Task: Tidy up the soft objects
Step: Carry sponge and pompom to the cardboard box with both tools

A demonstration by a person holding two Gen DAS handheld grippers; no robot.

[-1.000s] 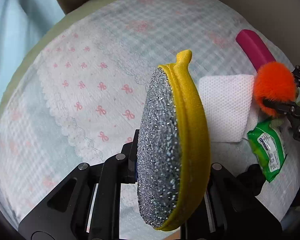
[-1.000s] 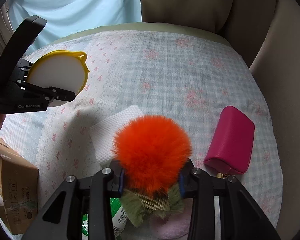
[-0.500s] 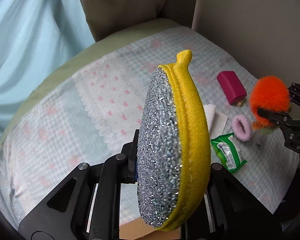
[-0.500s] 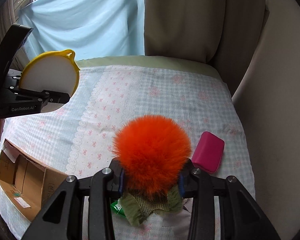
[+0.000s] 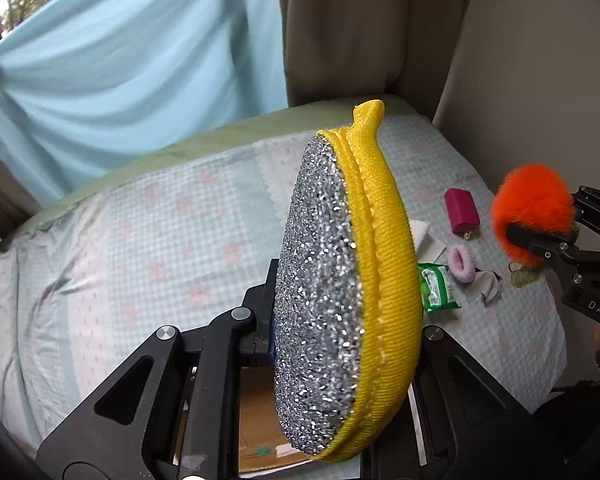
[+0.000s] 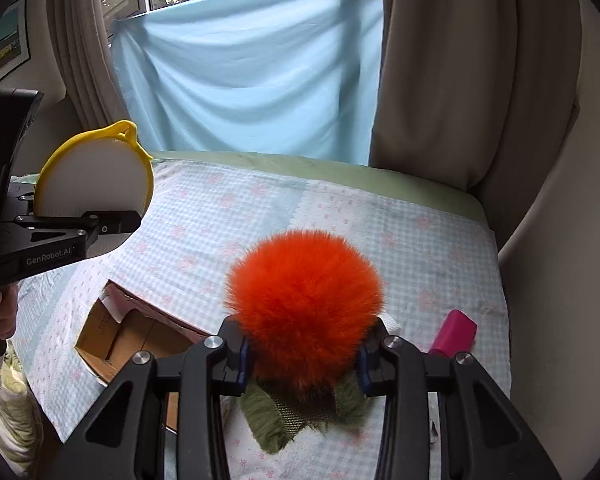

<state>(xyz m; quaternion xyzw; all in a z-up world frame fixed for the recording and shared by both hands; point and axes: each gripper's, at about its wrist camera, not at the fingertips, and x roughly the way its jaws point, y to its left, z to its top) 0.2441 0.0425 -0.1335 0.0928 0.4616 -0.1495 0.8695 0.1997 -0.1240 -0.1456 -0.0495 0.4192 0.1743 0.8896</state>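
My left gripper [image 5: 346, 344] is shut on a yellow-rimmed scrub sponge [image 5: 340, 280] with a silver glitter face, held edge-on high above the bed; it also shows in the right wrist view [image 6: 96, 184] at the left. My right gripper [image 6: 302, 356] is shut on an orange fluffy pom-pom [image 6: 304, 312] with green furry leaves hanging under it, held above the bed; the pom-pom also shows at the right in the left wrist view [image 5: 534, 208].
An open cardboard box [image 6: 116, 336] lies on the checked bedspread [image 6: 340, 216] below the left gripper. A magenta pouch [image 5: 462, 210], a pink hair tie [image 5: 462, 262], a green wipes pack [image 5: 438, 290], a white cloth [image 5: 426, 238] and a grey sock [image 5: 486, 284] lie at the right. Curtains stand behind.
Both grippers have risen well above the bed and pulled back with their objects; the bed looks smaller and the cardboard box has come into view.
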